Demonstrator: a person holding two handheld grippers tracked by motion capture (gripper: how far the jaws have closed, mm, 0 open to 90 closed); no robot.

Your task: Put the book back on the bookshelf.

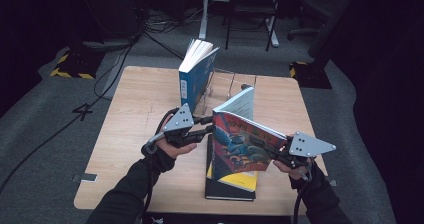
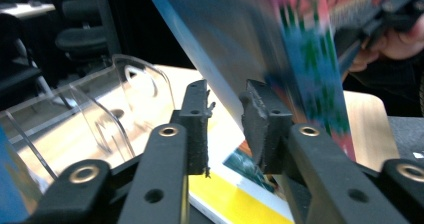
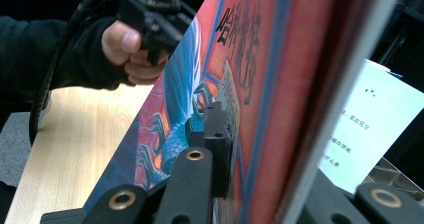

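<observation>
A colourful paperback [image 1: 245,144] hangs tilted over the middle of the table, and my right gripper [image 1: 260,145] is shut on its lower right edge. In the right gripper view one pad [image 3: 216,129] presses on the cover [image 3: 240,59]; the other jaw is hidden behind the book. A pale page [image 1: 240,101] stands away from the book's far side. My left gripper [image 1: 207,125] is at the book's left edge. In the left gripper view its jaws [image 2: 225,109] stand apart with nothing between them, and the blurred book [image 2: 310,49] rises just beyond the right jaw.
A blue book [image 1: 192,81] stands upright in a clear acrylic rack [image 1: 225,84] at the back of the wooden table [image 1: 130,134]. A yellow book on a black one [image 1: 230,186] lies flat beneath the held paperback. Cables, a chair and desk legs are on the floor beyond.
</observation>
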